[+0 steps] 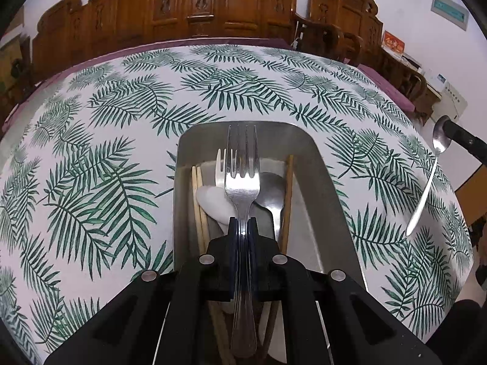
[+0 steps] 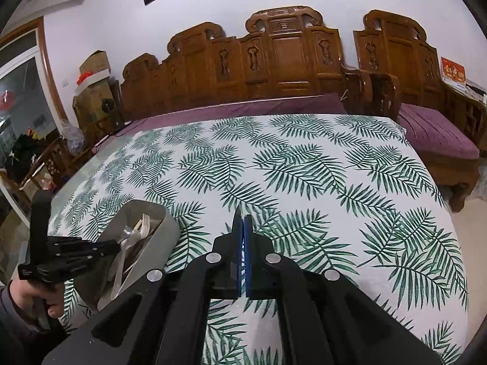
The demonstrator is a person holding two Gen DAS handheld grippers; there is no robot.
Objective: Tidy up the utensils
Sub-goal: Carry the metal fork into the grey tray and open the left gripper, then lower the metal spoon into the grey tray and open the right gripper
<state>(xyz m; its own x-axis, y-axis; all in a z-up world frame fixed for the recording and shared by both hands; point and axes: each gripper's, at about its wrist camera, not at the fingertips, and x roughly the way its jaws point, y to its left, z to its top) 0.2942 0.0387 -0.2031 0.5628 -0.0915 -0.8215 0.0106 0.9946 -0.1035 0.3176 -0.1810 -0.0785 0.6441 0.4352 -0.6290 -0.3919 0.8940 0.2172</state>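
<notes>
The left gripper (image 1: pixel 242 222) has its jaws nearly together on the handle of a metal fork (image 1: pixel 242 179), tines pointing away from the camera. The fork hangs over a grey metal tray (image 1: pixel 319 182) that sits on a table covered by a white cloth with green fern leaves (image 1: pixel 121 152). Lying in the tray are wooden chopsticks (image 1: pixel 199 213), a white plastic fork (image 1: pixel 219 164), a white spoon (image 1: pixel 213 200) and a metal spoon (image 1: pixel 272 194).

In the left wrist view a second metal spoon (image 1: pixel 432 176) shows at the right, bowl up and handle slanting down, just beside a black part of the right gripper; whether that gripper holds it cannot be told from there. In the right wrist view the right gripper (image 2: pixel 243 228) has its blue-padded jaws pressed fully together over the cloth, with nothing visible between the tips.

That same view shows a hand (image 2: pixel 33 295) holding the left gripper's grip beside the tray. Behind the table stand a carved wooden bench (image 2: pixel 274 60) with a purple cushion and a red box (image 2: pixel 453 73) with gold characters too small to read.
</notes>
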